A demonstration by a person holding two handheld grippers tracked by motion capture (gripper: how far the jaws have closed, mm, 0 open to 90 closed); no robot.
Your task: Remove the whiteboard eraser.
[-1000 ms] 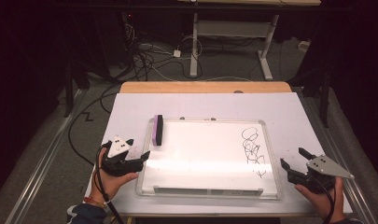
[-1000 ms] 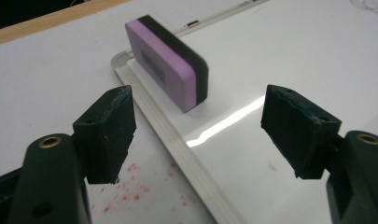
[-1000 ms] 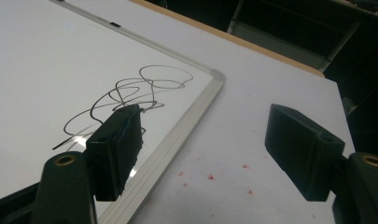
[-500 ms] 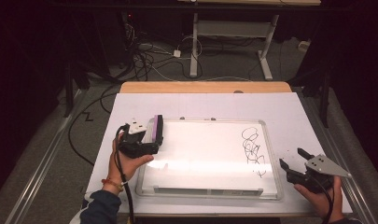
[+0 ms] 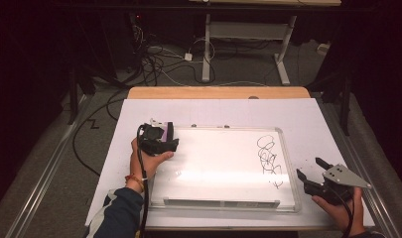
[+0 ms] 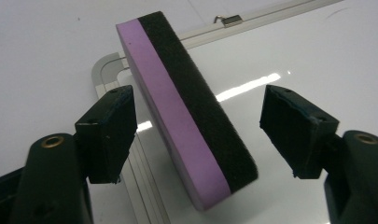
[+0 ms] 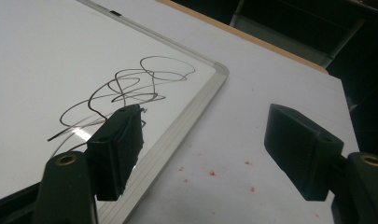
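A purple and black eraser [image 5: 167, 130] stands on edge at the top left corner of the whiteboard [image 5: 223, 168]. My left gripper [image 5: 164, 143] has its jaws either side of that eraser [image 6: 186, 121]. The jaws have just been closing a little, and a gap still shows between each pad and the eraser, so the left gripper [image 6: 199, 95] is open. A black scribble [image 5: 269, 158] marks the board's right part. My right gripper [image 5: 307, 173] rests open by the board's right edge, near the scribble [image 7: 126, 88], with nothing between its fingers [image 7: 205, 126].
The whiteboard [image 7: 32, 56] lies on a white sheet [image 5: 213, 111] that covers a wooden table [image 5: 218, 92]. Small red specks [image 7: 210, 172] dot the sheet by the right gripper. Cables [image 5: 159, 64] and a desk frame [image 5: 248, 34] stand on the floor beyond the table.
The left hand has moved away from the table's front edge and to the right, from beside the board's left edge up to the eraser, which now sits between its jaws. The right hand has stayed put.
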